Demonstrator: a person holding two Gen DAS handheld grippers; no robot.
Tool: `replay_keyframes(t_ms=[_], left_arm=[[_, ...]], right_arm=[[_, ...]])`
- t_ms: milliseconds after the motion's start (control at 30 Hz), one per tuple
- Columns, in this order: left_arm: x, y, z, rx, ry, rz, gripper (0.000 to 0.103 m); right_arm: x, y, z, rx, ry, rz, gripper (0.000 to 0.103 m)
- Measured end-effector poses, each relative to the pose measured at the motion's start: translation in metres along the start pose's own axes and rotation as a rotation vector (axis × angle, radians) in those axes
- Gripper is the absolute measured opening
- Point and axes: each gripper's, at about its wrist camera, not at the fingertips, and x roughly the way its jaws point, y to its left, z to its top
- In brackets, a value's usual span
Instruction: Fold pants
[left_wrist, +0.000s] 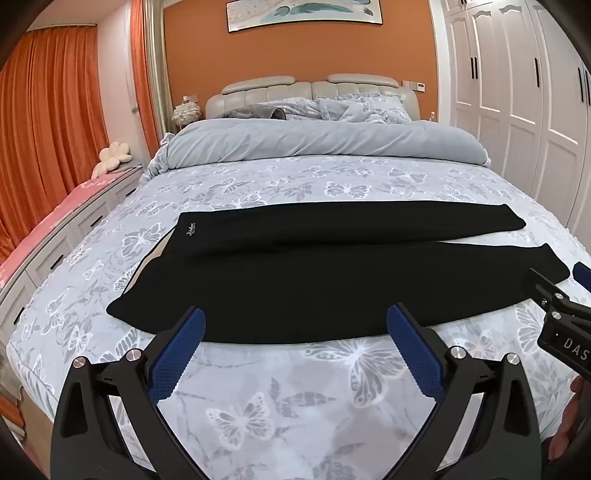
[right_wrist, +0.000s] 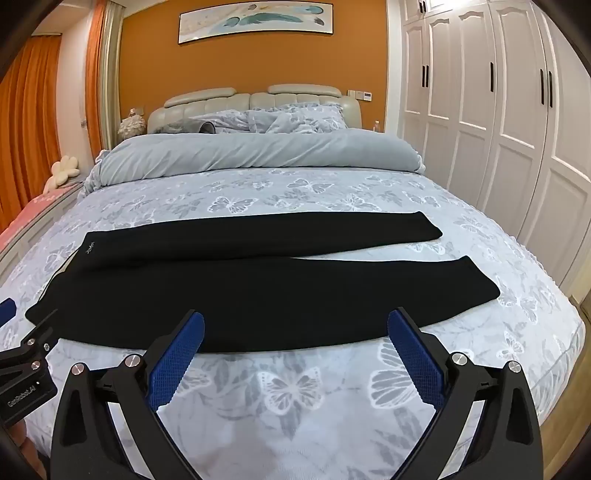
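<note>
Black pants (left_wrist: 295, 273) lie spread flat across the bed, waistband at the left, both legs stretching right with a gap between the leg ends. They show the same way in the right wrist view (right_wrist: 258, 284). My left gripper (left_wrist: 295, 325) is open and empty, hovering just in front of the near edge of the pants. My right gripper (right_wrist: 295, 325) is open and empty too, just in front of the near leg's edge. The right gripper also shows at the right edge of the left wrist view (left_wrist: 561, 299). The left gripper shows at the left edge of the right wrist view (right_wrist: 22, 343).
The bed (left_wrist: 295, 406) has a grey butterfly-print cover. A rolled duvet (left_wrist: 325, 144) and pillows lie at the far end by the headboard. A white wardrobe (right_wrist: 498, 110) stands on the right. A low dresser (left_wrist: 55, 243) and orange curtains are on the left.
</note>
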Motion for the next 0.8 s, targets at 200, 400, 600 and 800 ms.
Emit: replay_keyframes(t_ms=[200,400,600,800], left_arm=[[-0.0001,-0.0014,0.0002,0.000,0.002,-0.002,0.097],[0.0001,0.0012,0.0000,-0.007,0.002,-0.004,0.097],[-0.0005,0.0002,-0.0019,-0.002,0.003,-0.002,0.097],[0.0020,0.0008,-0.0014,-0.003,0.004,-0.002,0.097]], right_arm=[[0.0030,-0.0008,-0.0003,-0.002,-0.001,-0.001,0.098],[-0.0021,0.0012,0.0025,-0.007,-0.007,-0.004,0.098],[-0.0016,0.0013,0.0006,-0.012,-0.009,-0.005,0.098],[-0.0023,0.0013,0.0011,-0.012,-0.010,-0.005,0.098]])
